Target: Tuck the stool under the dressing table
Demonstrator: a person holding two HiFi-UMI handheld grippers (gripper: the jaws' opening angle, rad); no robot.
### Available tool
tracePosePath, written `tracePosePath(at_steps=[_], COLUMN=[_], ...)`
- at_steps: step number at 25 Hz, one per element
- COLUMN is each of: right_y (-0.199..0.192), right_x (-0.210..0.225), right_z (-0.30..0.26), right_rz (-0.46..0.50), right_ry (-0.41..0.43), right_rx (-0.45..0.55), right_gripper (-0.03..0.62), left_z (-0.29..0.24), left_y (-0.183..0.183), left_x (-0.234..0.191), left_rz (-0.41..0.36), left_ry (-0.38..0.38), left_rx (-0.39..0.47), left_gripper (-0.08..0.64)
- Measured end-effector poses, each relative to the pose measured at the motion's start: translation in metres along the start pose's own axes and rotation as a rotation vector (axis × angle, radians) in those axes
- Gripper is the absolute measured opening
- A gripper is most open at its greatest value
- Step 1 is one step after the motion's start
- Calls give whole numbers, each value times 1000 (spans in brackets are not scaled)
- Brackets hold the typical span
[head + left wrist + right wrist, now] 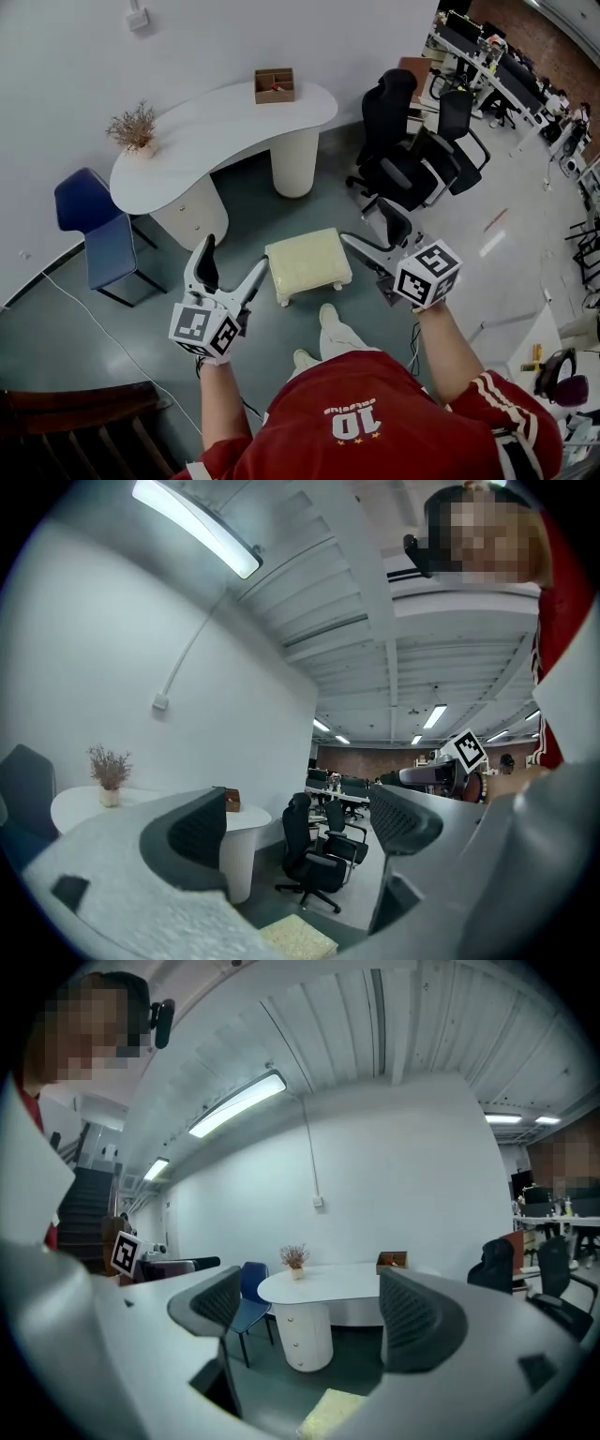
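Stool (pixel 308 264): cream, padded, short legs. It stands on the floor just ahead of the person's shoes (pixel 328 317), well apart from the table and not tucked yet.
Left gripper (pixel 232 262): jaws wide apart, nothing between them, held near the stool's left edge.
Right gripper (pixel 370 230): jaws also wide, empty, near the stool's right side. Touching or not, can't tell from the head view.
Risk, grip: the seat looks soft, so a pinch on the cushion edge could slip or tilt the stool rather than slide it.
Risk, push: pushing on one side only would likely swing it off line.
Pedestals (pixel 294 159): two, with an open gap between them. A skewed stool would probably hit one and stop short.
Dressing table (pixel 225 127): white, curved top, far side against the wall.
Risk, tabletop: a hard knock could shake the box (pixel 274 85) and the plant (pixel 134 127) standing on top.
Side hazards: blue chair (pixel 98 230) to the left and office chairs (pixel 403 150) to the right, both clear of the straight path.
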State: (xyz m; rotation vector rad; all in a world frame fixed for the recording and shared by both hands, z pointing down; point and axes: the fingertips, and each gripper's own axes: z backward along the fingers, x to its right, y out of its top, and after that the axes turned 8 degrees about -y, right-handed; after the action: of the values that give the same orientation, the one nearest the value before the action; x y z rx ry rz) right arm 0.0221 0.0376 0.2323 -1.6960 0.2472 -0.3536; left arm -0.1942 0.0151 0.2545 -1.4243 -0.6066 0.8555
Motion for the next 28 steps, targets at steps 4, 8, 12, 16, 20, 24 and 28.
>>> tracePosePath(at_steps=[4, 8, 12, 16, 20, 24, 28], right_y=[-6, -11, -9, -21, -44, -74, -115], right_x=[3, 9, 21, 45, 71, 105, 139], right_z=[1, -2, -16, -37, -68, -107, -140], right_rz=[9, 6, 24, 16, 17, -29, -94], right_ry=[1, 19, 34, 43, 67, 86, 112], right_rx=[-4, -13, -1, -19, -74, -114, -155], right_gripper=[446, 445, 445, 445, 445, 445, 445], left_z=[-1, -9, -19, -42, -75, -112, -139], left_y=[-7, -13, -11, -22, -51, -89, -141], left_x=[2, 1, -9, -16, -28, -56, -82], left_rz=[13, 15, 14, 16, 40, 55, 31], left_ry=[3, 15, 28, 29, -2, 5, -1], left_rx=[2, -14, -7, -40, -110, -162, -258], left_gripper=[477, 477, 477, 477, 477, 479, 479])
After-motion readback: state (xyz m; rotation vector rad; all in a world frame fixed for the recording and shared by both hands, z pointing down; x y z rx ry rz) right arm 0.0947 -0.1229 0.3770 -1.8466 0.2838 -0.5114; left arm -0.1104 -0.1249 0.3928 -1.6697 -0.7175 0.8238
